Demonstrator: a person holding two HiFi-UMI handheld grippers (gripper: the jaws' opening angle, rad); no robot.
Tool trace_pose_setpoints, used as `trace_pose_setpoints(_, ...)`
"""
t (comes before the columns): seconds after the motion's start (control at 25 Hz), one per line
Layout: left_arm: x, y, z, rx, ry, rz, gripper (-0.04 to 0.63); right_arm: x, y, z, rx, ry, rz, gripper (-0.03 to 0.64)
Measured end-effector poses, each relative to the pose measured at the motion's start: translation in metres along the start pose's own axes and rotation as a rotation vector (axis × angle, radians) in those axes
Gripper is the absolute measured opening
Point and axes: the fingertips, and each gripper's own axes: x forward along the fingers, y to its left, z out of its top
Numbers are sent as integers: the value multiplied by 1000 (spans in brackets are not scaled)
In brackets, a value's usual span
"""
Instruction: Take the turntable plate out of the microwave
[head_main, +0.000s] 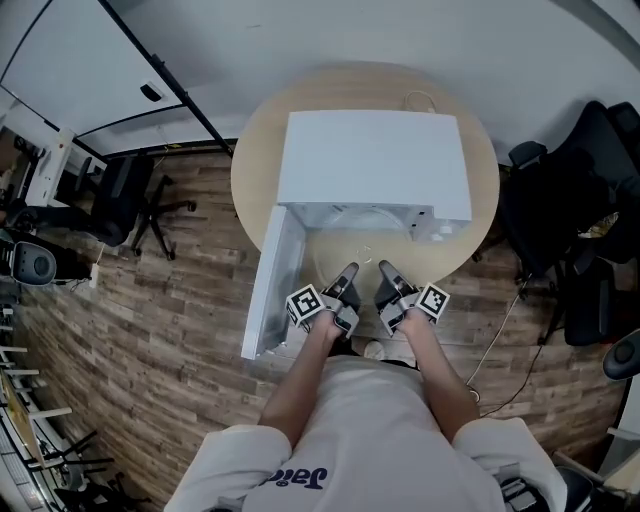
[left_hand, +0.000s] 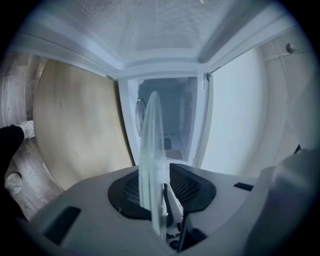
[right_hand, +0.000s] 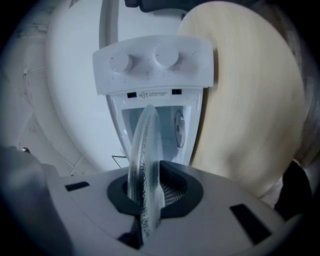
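A clear glass turntable plate (right_hand: 144, 160) is held edge-on at the mouth of a white microwave (head_main: 375, 165). Its near rim is clamped in the right gripper (right_hand: 146, 197), whose jaws press tight on the glass. The left gripper (left_hand: 162, 197) straddles the same rim with its jaws parted, a gap showing beside the plate. The microwave's door (head_main: 272, 285) stands swung wide to the left. The oven sits on a round wooden table (head_main: 255, 185) above plank flooring (head_main: 150, 320).

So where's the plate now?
Head view, middle: the glass plate is in front of the open microwave, its edge between the left claw and right claw.
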Motion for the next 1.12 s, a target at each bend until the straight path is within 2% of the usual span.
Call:
trace_pose_setpoints(0.16,-4,-21,-18,-22,17,-34,77,-21,13,-1,34,-20,-9,31)
trace_pose_setpoints(0.28,-9,-30,-30,-28,15,-25,37,-32,31,-1,-14,0,-9,31)
trace_pose_setpoints(0.4,-15,-46,-41,-37,4,-30,35,-40,48,-3,-35,30,-27,31)
trace_pose_setpoints(0.64,-28,-79,-52,-32,-14,6,35,-52,82,-12,-12,53,-53,31)
trace_pose_setpoints(0.8,-35,-101,-56,-40,-34,-17,35,-54,105,-16,-57,88,-51,32)
trace_pose_setpoints(0.96,-36,-115,-58,-51,-45,-6,35,-54,127,-15,-100,103,-23,32)
trace_pose_setpoints(1.12,-37,-138,-60,-14,-34,-48,35,-57,148,-16,-120,94,14,32)
